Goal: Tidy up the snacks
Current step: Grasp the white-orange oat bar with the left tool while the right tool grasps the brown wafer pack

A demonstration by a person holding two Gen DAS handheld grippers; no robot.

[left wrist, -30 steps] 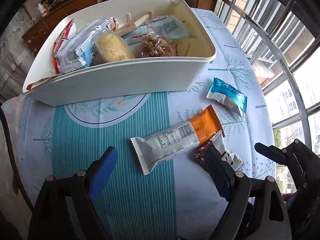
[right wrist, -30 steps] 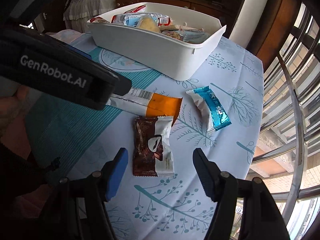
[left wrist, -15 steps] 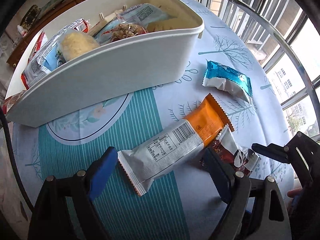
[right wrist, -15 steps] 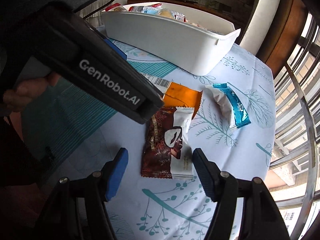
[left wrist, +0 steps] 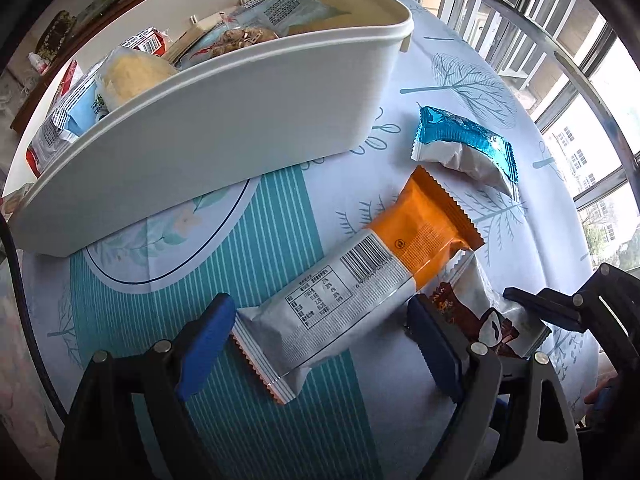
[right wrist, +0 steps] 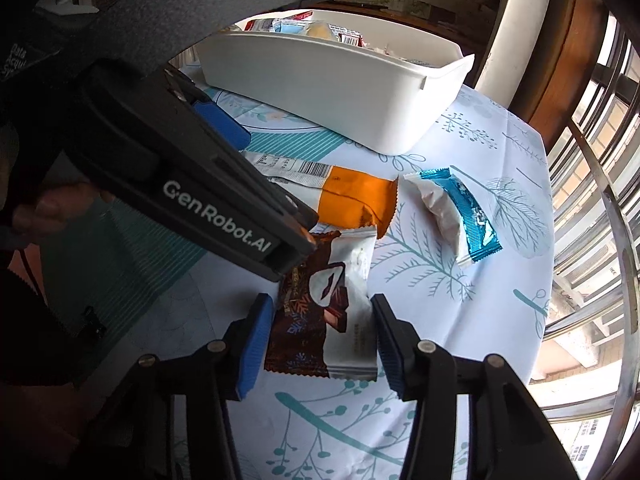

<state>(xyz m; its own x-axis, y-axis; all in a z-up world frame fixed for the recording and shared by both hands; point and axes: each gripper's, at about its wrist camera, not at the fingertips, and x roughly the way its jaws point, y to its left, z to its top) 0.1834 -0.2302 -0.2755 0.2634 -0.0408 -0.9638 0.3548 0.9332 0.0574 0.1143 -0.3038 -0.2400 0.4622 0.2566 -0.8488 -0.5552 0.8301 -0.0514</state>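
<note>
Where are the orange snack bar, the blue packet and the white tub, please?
Orange snack bar [left wrist: 352, 304]: left wrist view, on its grey label half.
Blue packet [left wrist: 466, 144]: left wrist view, on its middle.
White tub [left wrist: 224, 140]: left wrist view, on its near wall.

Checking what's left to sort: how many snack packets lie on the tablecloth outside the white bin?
3: silver-orange bar between left jaws, brown-white packet between closing right jaws, blue-silver packet beyond them. None appear hidden.

Two wrist cameras, both close over the table [left wrist: 460, 80]
Each looks steeply down along its fingers; both share the bin [left wrist: 240, 128] and the bars [right wrist: 352, 200]
</note>
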